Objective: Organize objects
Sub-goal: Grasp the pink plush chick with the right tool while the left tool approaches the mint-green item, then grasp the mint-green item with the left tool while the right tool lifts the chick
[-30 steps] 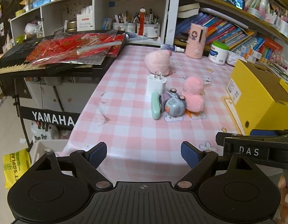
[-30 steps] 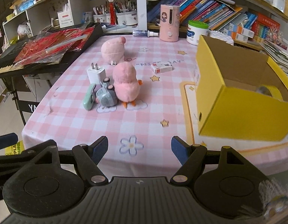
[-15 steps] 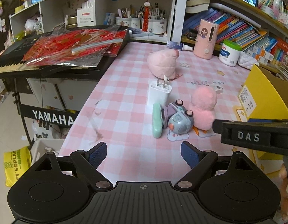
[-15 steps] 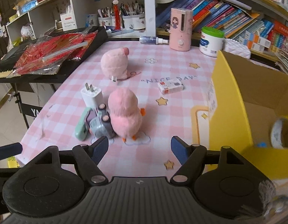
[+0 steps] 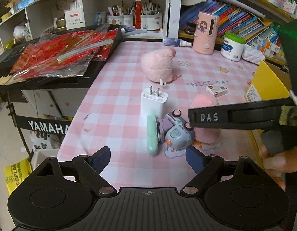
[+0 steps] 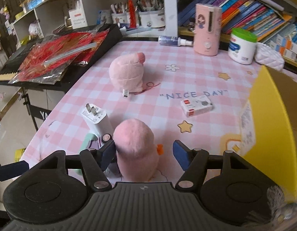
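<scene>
Pink plush duck [image 6: 135, 144] low in frame, straddled by closing right gripper [image 6: 143, 155], not pinched yet, probably box-bound.

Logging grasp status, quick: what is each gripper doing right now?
Left gripper: open, holding nothing, jaws just narrowed slightly.
Right gripper: open, jaws have just been closing around the pink plush duck; right pad not yet touching it.

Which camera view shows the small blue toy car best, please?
The left wrist view is best: the toy car lies in full sight beside the white charger. In the right wrist view only one wheel and a bit of its body show behind the gripper finger and the pink plush.
</scene>
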The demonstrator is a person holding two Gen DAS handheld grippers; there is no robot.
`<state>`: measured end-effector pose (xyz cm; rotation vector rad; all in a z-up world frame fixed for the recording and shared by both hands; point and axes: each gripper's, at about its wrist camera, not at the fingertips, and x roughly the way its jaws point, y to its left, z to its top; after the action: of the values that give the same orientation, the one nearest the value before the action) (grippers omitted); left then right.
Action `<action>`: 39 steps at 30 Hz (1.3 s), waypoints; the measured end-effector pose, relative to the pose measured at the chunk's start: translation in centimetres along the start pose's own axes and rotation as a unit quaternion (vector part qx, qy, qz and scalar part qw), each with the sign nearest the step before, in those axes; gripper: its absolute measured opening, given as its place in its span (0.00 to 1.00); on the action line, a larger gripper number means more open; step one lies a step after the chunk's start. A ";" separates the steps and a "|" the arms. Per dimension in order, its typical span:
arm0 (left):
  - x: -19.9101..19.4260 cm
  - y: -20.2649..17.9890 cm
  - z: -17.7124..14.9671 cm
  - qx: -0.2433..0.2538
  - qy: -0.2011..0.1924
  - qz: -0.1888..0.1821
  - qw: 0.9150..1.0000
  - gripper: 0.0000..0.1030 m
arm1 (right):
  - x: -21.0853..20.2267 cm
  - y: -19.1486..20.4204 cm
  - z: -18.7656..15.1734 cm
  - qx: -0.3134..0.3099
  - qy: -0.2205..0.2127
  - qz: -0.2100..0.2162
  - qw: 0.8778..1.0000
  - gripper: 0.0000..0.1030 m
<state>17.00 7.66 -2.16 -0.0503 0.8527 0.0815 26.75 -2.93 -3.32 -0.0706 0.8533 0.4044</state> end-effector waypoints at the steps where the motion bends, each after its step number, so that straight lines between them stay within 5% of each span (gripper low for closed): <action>1: 0.3 0.0 0.2 0.000 0.002 0.002 1.000 0.80 | 0.5 0.0 0.1 -0.006 0.004 0.003 1.000 0.59; 4: 1.4 -0.1 0.5 -0.001 0.015 0.007 1.000 0.68 | 1.5 -0.2 0.5 -0.017 0.016 0.019 1.000 0.39; 12: 4.9 -1.2 1.5 0.021 0.048 0.013 0.999 0.41 | 0.5 -2.3 1.9 -0.006 -0.026 0.016 1.000 0.38; 20: 7.1 -1.7 2.6 0.030 0.062 0.019 0.997 0.39 | 0.9 -3.3 2.0 -0.005 -0.007 0.027 1.000 0.38; 25: 7.8 -1.3 2.8 0.020 0.067 0.008 0.998 0.17 | 1.2 -3.6 2.0 0.001 -0.001 0.027 1.000 0.38; 39: 3.4 1.0 2.1 -0.018 0.022 -0.012 1.000 0.17 | -0.9 -2.3 0.9 0.009 -0.017 0.010 1.000 0.38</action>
<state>20.69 8.99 -3.32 -0.0958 0.8951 0.0739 27.74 -5.08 -2.30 -0.0389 0.8248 0.4156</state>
